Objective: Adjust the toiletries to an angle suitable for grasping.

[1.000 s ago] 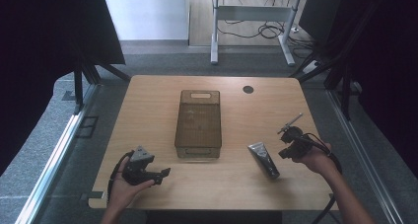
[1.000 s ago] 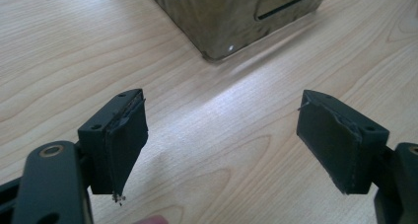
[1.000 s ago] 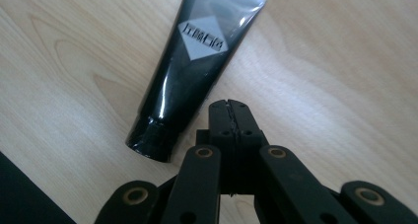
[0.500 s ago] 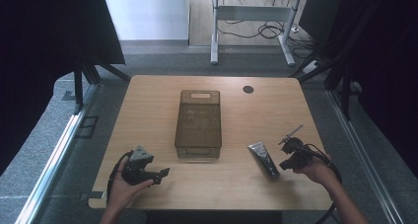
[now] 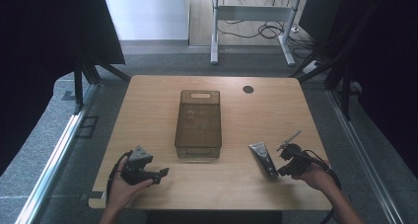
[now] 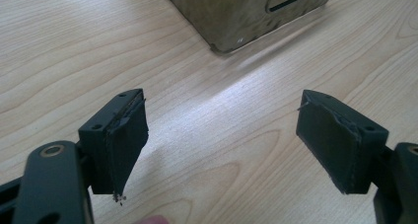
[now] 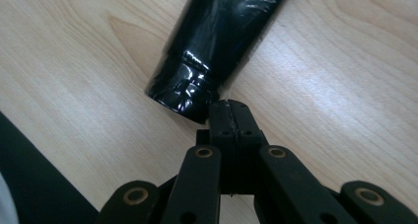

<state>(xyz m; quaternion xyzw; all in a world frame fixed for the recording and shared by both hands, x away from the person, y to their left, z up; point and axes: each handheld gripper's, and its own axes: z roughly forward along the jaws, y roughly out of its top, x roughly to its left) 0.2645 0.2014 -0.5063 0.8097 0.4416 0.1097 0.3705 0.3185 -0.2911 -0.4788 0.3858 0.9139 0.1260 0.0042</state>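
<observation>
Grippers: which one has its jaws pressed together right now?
The right gripper, jaws pressed together beside the black tube. The left gripper stands wide open.

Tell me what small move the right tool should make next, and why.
Probably open its jaws first. The right tool is shut, its tip at the cap end of the glossy black plastic tube lying on the light wooden table, with nothing between the jaws, so it cannot grasp yet.
</observation>
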